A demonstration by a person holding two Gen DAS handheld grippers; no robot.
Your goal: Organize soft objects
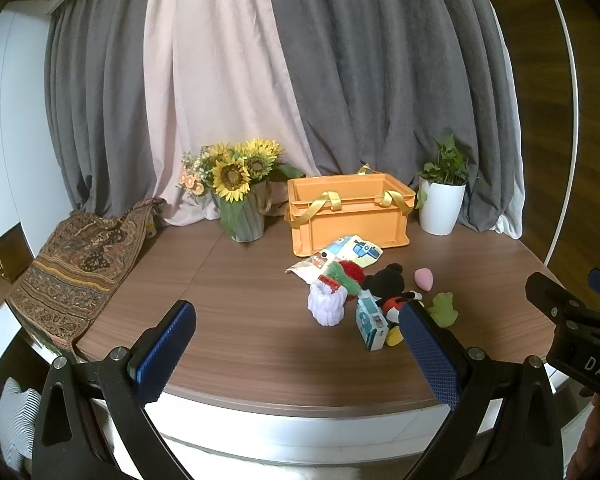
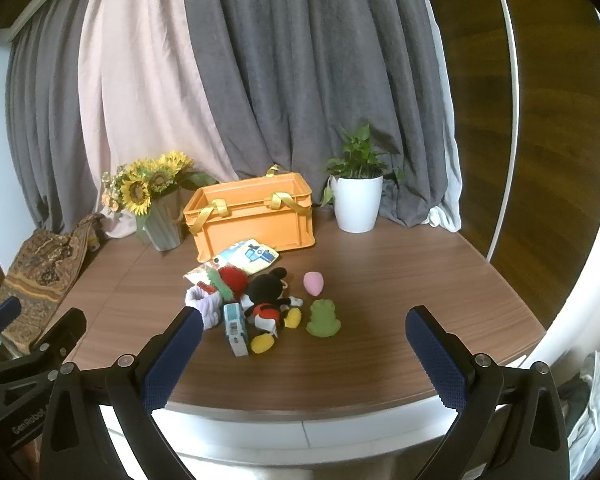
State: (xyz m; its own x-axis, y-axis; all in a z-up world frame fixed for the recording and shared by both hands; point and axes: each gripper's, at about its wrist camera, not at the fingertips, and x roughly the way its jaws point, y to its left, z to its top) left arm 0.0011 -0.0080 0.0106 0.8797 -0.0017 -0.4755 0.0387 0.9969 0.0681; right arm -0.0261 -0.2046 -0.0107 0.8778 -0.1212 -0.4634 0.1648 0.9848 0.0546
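Our left gripper [image 1: 296, 356] had its blue pads spread wide with nothing between them, held back at the near edge of the table [image 1: 240, 280]. Our right gripper [image 2: 304, 356] was the same: fingers well apart, empty, short of the toys.

Ahead of both lay the heap of soft things. From the right gripper the mouse doll [image 2: 270, 304] lay nearly straight ahead, its long axis running from the head at the far side to the yellow feet at the near side, slightly slanted. The green frog [image 2: 323, 322] sat just beside it on the right, and the pink egg-shaped sponge [image 2: 313, 283] a little farther back. From the left gripper the same heap lay ahead and to the right, so we judged the right hand the nearer one for a first pick. The orange crate [image 2: 256, 220] stood behind the heap, open at the top.

The right view showed the doll whole; in the left view our own right finger hid part of it. The left view showed more of the patterned cloth [image 1: 80, 264] draped over the table's left edge.
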